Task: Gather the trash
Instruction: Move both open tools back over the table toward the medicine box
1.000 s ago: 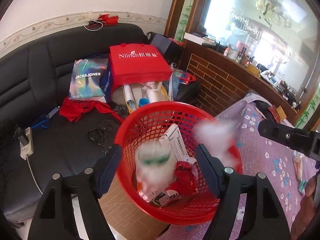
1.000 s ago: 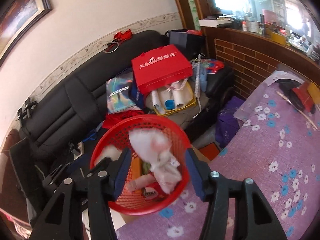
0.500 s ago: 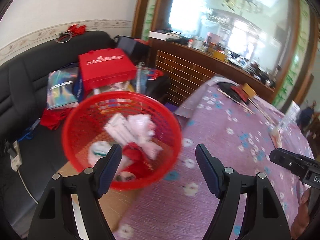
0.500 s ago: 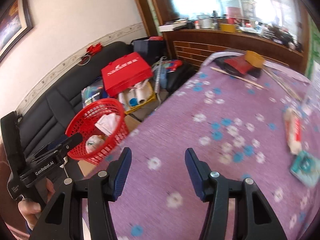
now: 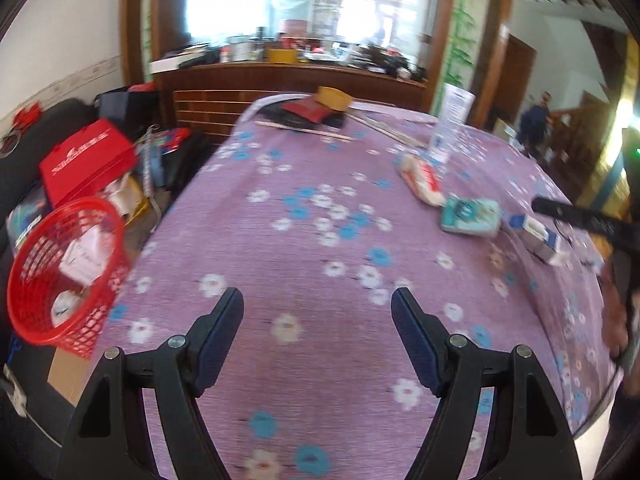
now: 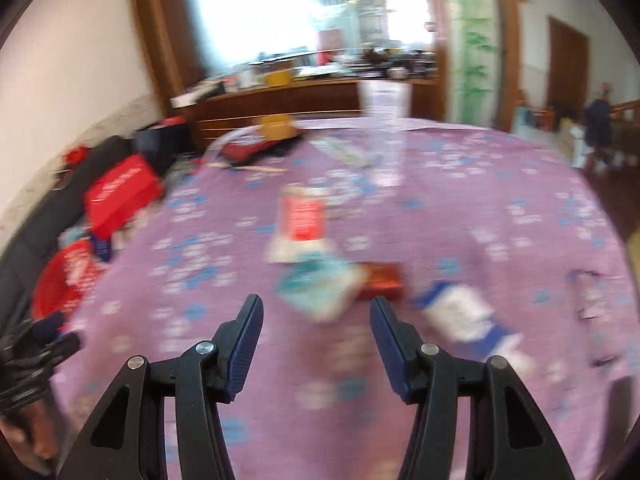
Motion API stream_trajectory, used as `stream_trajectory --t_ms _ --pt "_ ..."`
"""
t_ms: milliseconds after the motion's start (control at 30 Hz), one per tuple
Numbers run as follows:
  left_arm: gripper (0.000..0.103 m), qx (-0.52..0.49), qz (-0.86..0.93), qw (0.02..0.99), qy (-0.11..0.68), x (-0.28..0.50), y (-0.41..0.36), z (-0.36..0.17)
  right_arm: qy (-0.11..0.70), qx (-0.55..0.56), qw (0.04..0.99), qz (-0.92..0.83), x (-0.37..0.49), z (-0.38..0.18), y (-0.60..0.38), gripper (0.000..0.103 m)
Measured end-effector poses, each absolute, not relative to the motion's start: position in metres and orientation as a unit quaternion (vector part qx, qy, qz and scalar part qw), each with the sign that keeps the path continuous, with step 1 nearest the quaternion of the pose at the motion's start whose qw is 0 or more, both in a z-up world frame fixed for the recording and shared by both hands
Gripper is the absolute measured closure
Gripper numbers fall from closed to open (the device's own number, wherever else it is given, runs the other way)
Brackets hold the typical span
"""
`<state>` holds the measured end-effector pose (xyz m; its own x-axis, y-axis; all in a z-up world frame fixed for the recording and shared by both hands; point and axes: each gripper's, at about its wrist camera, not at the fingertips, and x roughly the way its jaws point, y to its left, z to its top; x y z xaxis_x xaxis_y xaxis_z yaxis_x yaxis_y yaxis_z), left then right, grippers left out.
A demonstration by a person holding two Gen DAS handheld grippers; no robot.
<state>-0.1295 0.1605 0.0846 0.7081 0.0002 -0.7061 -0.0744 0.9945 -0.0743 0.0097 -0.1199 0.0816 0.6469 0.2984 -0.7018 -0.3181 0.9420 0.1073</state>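
Note:
My left gripper (image 5: 318, 300) hangs open and empty over the purple flowered tablecloth (image 5: 320, 240). The red mesh basket (image 5: 64, 272) with trash in it sits low at the left, beside the table. On the right side of the cloth lie a red-and-white packet (image 5: 420, 178), a teal packet (image 5: 470, 216) and a blue-and-white box (image 5: 540, 236). My right gripper (image 6: 316, 308) is opening with nothing between its jaws. Just beyond its tips lies the teal packet (image 6: 320, 284), with a red box (image 6: 380, 280), the blue-and-white box (image 6: 460, 312) and the red-and-white packet (image 6: 302, 220) around it. The right wrist view is blurred.
A black sofa (image 5: 24, 152) with a red paper bag (image 5: 86, 160) and clutter stands left of the table. A clear sign stand (image 5: 450, 120), chopsticks and dark items lie at the table's far end. A wooden counter (image 5: 280, 80) runs behind. A person stands far right.
Both grippers have swung right, from above the red basket to over the table. The basket has slid to the left edge of each view. The packets and boxes have come into view.

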Motion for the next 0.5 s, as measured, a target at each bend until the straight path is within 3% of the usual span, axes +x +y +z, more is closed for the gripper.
stream_trajectory --t_ms 200,433,500 --pt "0.028 -0.022 -0.028 0.914 0.403 -0.120 0.108 0.079 0.442 -0.071 0.885 0.128 0.061 0.054 -0.182 0.036" --pt "0.028 -0.019 -0.061 0.902 0.426 -0.105 0.077 0.078 0.444 -0.110 0.877 0.146 0.061 0.032 -0.182 0.036" --pt "0.028 -0.021 -0.068 0.900 0.431 -0.101 0.071 0.079 0.438 -0.108 0.880 0.145 0.061 0.030 -0.187 0.041"
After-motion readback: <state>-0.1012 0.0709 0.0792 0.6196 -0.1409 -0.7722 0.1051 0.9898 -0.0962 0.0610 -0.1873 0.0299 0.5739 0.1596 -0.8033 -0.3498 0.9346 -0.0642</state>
